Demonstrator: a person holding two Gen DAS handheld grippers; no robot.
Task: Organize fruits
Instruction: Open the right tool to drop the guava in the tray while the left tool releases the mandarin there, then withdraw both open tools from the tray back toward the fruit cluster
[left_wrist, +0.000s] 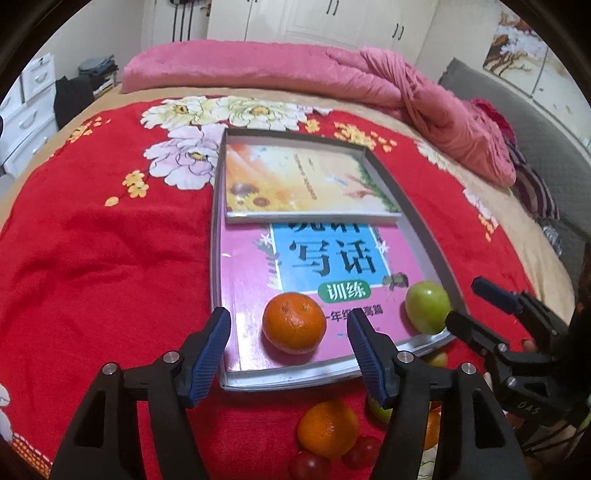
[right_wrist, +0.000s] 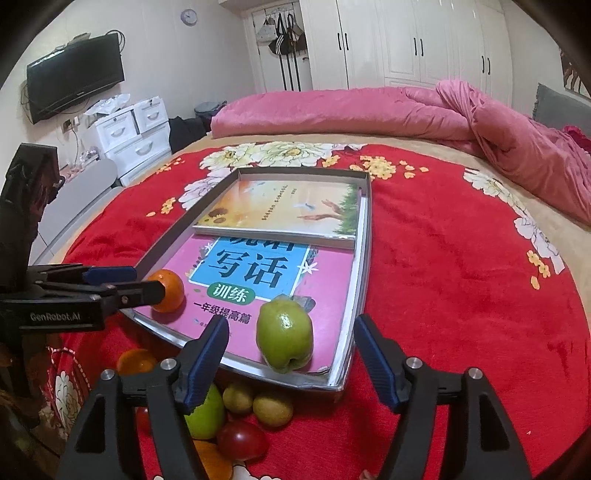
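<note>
A shallow grey tray (left_wrist: 413, 221) (right_wrist: 364, 258) lies on the red flowered blanket and holds two books. On the pink book, near the tray's front edge, rest an orange (left_wrist: 294, 322) (right_wrist: 171, 291) and a green apple (left_wrist: 428, 306) (right_wrist: 284, 334). My left gripper (left_wrist: 288, 315) (right_wrist: 149, 282) straddles the orange, open, with a gap at each pad. My right gripper (right_wrist: 291, 322) (left_wrist: 461, 301) straddles the apple the same way, open and not touching it. Loose fruit lies on the blanket just before the tray: another orange (left_wrist: 328, 428), a second green apple (right_wrist: 207, 417), a red fruit (right_wrist: 242, 439) and small yellow-green fruits (right_wrist: 273, 408).
A pink book (left_wrist: 251, 295) and a flower-cover book (left_wrist: 295, 181) fill the tray floor. A rolled pink quilt (left_wrist: 258, 66) lies across the far side of the bed. White drawers (right_wrist: 136, 136) and a wall TV (right_wrist: 74, 81) stand to the left.
</note>
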